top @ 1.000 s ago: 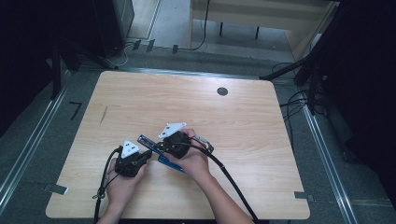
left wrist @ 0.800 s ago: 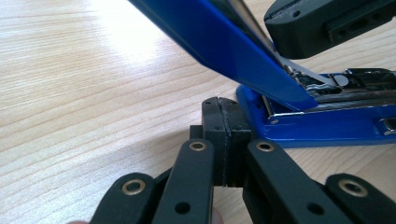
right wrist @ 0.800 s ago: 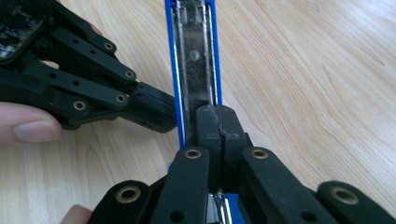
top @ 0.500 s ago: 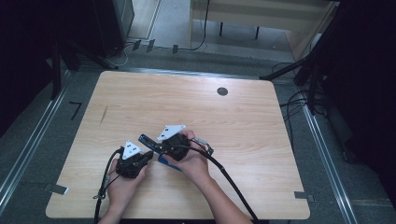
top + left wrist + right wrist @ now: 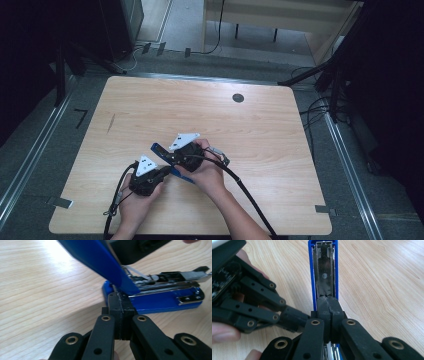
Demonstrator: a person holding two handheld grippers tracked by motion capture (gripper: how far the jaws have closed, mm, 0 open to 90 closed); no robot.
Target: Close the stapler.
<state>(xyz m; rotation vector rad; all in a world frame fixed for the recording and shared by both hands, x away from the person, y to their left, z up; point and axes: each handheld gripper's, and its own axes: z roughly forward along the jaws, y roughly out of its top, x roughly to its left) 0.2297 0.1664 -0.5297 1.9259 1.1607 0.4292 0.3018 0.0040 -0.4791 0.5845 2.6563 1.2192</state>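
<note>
Near the front edge of the wooden table [image 5: 260, 125], a blue stapler [image 5: 160, 300] lies swung open, base flat and cover raised. Each tool looks clenched on a thin edge: the left gripper [image 5: 120, 302] at the base near the hinge, the right gripper [image 5: 327, 305] on the cover's metal channel [image 5: 325, 270]. I judge it best to pin the base while easing the cover without twisting.

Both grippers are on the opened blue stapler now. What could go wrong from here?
1. The right gripper pinches only the thin edge of the lifted blue cover; it may slip free and snap down.
2. The left gripper pinches just the corner of the stapler base, so the base could twist or slide on the table.
</note>
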